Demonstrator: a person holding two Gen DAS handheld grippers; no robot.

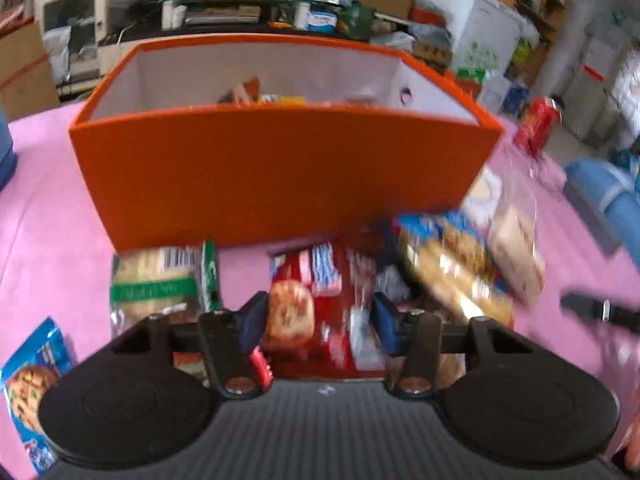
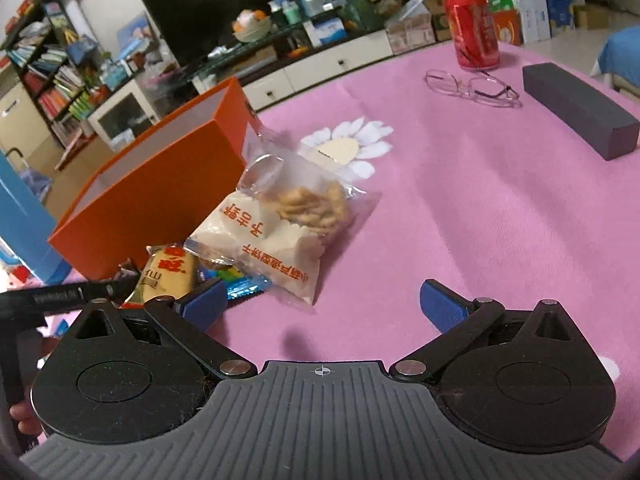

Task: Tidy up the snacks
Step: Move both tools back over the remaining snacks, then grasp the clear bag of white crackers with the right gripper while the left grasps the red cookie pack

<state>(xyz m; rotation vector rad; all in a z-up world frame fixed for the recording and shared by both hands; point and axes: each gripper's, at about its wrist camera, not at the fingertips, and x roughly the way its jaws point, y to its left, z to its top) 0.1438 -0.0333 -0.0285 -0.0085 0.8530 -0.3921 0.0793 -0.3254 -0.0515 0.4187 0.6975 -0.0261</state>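
Snacks are lying heaped on the pink tablecloth, against the orange box's near wall. We are pinching a red cookie packet in our left gripper; our right gripper is hanging spread wide above bare cloth beside a clear biscuit bag.

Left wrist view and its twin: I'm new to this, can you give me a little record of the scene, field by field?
Surface: pink tablecloth
Container: open orange cardboard box, some snacks inside
Left gripper: jaws closed on red cookie packet, in front of the box
Right gripper: jaws open, empty, above the cloth
Loose snack: clear plastic bag of biscuits, beside the box
Other items: red drink can, wire-rimmed glasses, dark grey block
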